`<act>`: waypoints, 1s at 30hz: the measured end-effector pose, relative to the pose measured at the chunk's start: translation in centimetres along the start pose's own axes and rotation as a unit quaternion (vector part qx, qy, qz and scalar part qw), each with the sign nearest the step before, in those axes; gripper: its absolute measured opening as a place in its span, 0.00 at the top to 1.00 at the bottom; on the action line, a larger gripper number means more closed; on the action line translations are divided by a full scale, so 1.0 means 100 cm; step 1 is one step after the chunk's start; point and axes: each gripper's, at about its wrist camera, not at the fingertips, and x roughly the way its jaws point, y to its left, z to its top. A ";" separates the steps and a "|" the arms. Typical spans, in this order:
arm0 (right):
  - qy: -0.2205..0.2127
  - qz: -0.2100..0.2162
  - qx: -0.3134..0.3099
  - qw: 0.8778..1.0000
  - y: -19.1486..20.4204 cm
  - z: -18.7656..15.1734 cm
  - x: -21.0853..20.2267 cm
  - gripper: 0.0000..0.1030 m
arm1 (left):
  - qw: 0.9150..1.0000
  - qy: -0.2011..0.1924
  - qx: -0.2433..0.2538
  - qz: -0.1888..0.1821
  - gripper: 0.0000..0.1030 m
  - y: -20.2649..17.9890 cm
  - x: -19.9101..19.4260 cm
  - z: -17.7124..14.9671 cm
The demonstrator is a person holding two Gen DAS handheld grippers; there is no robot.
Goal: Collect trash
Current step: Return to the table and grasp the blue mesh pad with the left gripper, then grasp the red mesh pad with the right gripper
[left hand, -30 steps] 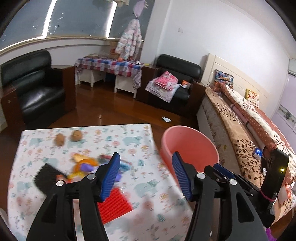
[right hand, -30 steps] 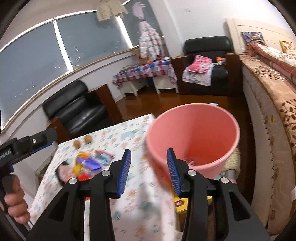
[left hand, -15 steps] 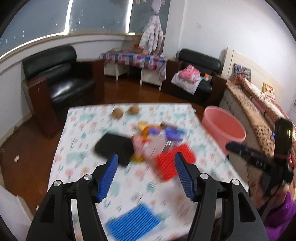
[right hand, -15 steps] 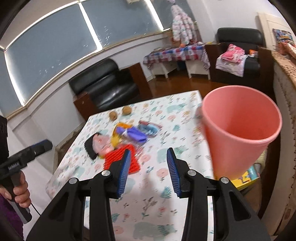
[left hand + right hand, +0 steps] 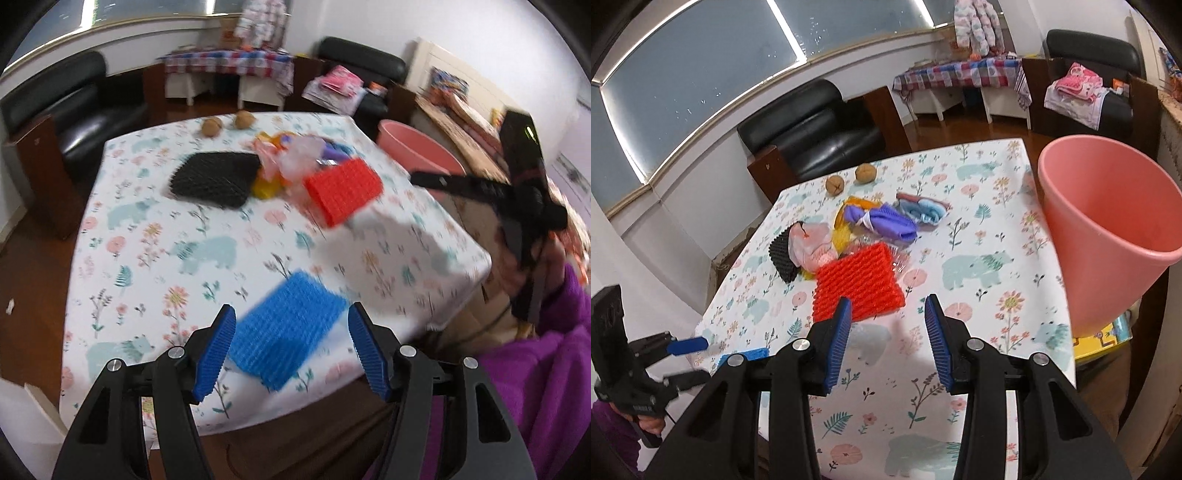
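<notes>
1. The left claw [image 5: 290, 354] is released, its jaws spread wide and holding nothing. It hangs over the near edge of the desk [image 5: 155, 236]. A blue ridged mat [image 5: 284, 325] lies directly ahead of it, between the lines of its fingers and just beyond their tips.

2. Farther ahead of the left claw sits a black ridged mat [image 5: 218, 179], and to its right the trash pile [image 5: 871, 225]: crumpled wrappers in purple, yellow, pink and pale blue, heaped together at mid-desk.

3. The right claw [image 5: 888, 343] is also released and empty. A red ridged mat [image 5: 858, 284] lies just ahead of its left finger, and the trash pile is straight beyond that mat.

4. Two walnuts [image 5: 849, 179] rest past the pile, near the far edge.

5. The pink bin [image 5: 1108, 229] stands right of the right claw, beside the desk's edge.

6. The right claw looks nearer the pile, and the bin is on its side. The pile runs roughly left to right across its view.
</notes>
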 end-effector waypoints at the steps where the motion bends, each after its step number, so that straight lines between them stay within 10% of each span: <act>1: 0.003 0.000 0.000 1.000 0.000 0.000 0.002 0.59 | 1.000 0.003 0.004 0.001 0.39 -0.001 0.002 -0.001; 8: 0.031 0.001 0.004 0.999 0.003 -0.004 0.016 0.58 | 0.999 0.021 0.024 0.020 0.45 0.003 0.027 -0.012; 15: 0.047 0.014 0.024 0.998 0.002 -0.003 0.029 0.53 | 1.000 -0.005 -0.014 0.017 0.91 0.023 0.023 -0.003; 30: 0.038 0.004 0.016 0.999 0.001 0.023 0.059 0.52 | 0.994 -0.062 -0.091 -0.011 0.93 0.043 0.016 0.023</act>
